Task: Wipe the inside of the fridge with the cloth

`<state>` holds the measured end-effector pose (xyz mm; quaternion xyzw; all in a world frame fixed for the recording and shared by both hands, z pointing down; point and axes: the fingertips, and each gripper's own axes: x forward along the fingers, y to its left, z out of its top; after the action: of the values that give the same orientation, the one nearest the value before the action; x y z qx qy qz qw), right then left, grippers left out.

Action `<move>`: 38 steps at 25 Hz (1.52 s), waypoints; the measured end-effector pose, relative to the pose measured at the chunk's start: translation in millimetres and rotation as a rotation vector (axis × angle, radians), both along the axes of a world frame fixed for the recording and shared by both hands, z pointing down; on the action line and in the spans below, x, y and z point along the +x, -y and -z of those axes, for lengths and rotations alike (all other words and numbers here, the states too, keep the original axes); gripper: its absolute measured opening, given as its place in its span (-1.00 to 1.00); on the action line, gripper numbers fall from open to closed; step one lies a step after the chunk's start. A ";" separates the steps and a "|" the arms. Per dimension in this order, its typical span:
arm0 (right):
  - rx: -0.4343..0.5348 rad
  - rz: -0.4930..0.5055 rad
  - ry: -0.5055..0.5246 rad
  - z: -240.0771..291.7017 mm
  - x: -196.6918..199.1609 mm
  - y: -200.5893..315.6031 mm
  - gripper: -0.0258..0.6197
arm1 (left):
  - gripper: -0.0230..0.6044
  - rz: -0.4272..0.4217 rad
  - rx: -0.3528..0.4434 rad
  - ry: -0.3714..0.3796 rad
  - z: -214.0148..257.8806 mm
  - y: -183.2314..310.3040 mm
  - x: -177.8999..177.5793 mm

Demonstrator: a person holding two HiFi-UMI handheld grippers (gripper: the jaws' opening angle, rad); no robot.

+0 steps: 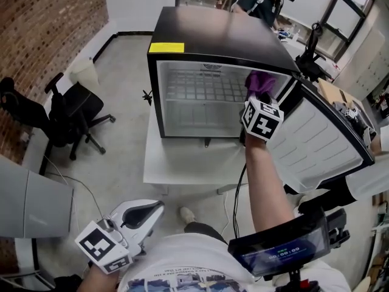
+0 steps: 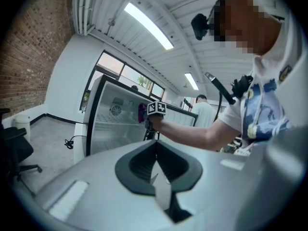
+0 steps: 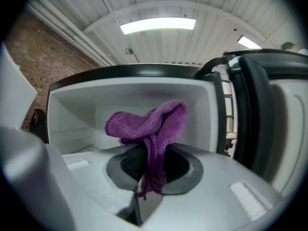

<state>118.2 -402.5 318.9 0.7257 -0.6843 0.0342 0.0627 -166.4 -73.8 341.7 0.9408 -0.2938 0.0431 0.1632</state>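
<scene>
A black mini fridge [image 1: 213,38] stands on a white table [image 1: 182,163], its door [image 1: 316,139] swung open to the right. My right gripper [image 1: 260,95] is at the upper right of the fridge opening, shut on a purple cloth [image 1: 261,81]. In the right gripper view the cloth [image 3: 149,124] bunches above the jaws of the right gripper [image 3: 151,177], in front of the white fridge interior [image 3: 77,114]. My left gripper [image 1: 155,210] hangs low by my body, far from the fridge, shut and holding nothing. The left gripper view looks past the left gripper [image 2: 156,170] to the fridge [image 2: 110,124] and cloth [image 2: 142,112].
A wire shelf [image 1: 203,87] crosses the fridge interior. A black office chair [image 1: 67,111] stands left of the table by a brick wall. Another person [image 1: 264,2] stands behind the fridge. A cluttered desk [image 1: 343,105] lies beyond the open door.
</scene>
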 end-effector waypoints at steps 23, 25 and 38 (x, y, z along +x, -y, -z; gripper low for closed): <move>-0.328 0.320 -0.121 -60.5 -90.3 113.9 -0.72 | -0.91 0.154 -0.006 -0.005 -1.5 66.1 8.9; -0.323 0.354 -0.122 -59.9 -107.0 115.3 -0.72 | -0.91 0.169 -0.011 -0.005 -2.7 68.1 6.4; -0.326 0.524 -0.081 -64.8 -198.5 117.9 -0.72 | -0.91 0.273 -0.031 0.007 -7.6 59.0 -15.2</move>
<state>-80.3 -520.4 383.7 0.5058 -0.8305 0.0974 0.2120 -181.6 -132.8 349.4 0.8893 -0.4190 0.0283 0.1810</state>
